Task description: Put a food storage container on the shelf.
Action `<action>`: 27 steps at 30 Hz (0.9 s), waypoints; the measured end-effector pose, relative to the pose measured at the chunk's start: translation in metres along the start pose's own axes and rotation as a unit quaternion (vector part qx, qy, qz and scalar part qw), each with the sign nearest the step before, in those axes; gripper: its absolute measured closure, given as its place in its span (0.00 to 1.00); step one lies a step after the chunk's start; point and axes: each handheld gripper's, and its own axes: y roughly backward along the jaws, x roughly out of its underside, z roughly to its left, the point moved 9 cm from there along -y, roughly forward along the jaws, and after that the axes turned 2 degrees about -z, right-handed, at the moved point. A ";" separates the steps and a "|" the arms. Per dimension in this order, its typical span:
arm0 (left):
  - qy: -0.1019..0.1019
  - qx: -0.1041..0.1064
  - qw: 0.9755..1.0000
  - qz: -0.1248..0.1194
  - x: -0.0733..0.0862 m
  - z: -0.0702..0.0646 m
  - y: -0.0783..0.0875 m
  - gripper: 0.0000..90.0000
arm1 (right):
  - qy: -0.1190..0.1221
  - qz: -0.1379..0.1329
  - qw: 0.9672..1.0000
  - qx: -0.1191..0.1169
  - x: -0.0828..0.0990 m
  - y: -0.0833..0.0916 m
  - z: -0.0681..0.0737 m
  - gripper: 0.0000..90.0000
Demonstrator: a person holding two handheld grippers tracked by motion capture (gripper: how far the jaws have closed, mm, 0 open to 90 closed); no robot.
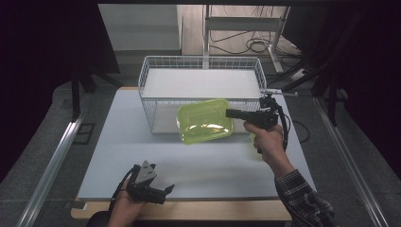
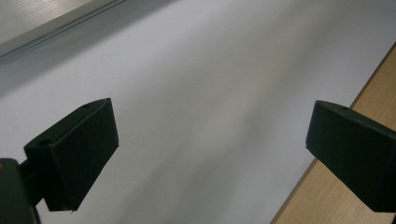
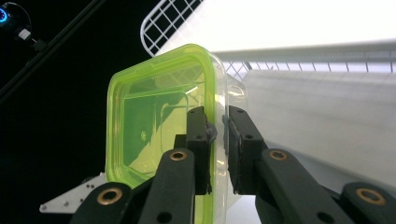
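Needed level, slow carrying of green-lidded container (image 1: 204, 121), pinched at its rim by right gripper (image 1: 230, 113), toward wire basket (image 1: 202, 64); left gripper (image 1: 169, 188) gaped empty.

A white wire basket (image 1: 203, 90) stands on the pale table (image 1: 142, 156).

I see a white-topped bench (image 1: 142, 156) with a wooden front edge, a metal rail (image 1: 56, 156) on the floor at left, and cables (image 1: 246, 45) beyond it.
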 end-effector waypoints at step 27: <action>0.007 0.009 1.000 -0.015 -0.002 0.000 0.001 0.02 | 0.017 -0.037 0.998 0.037 -0.073 -0.007 0.003 0.88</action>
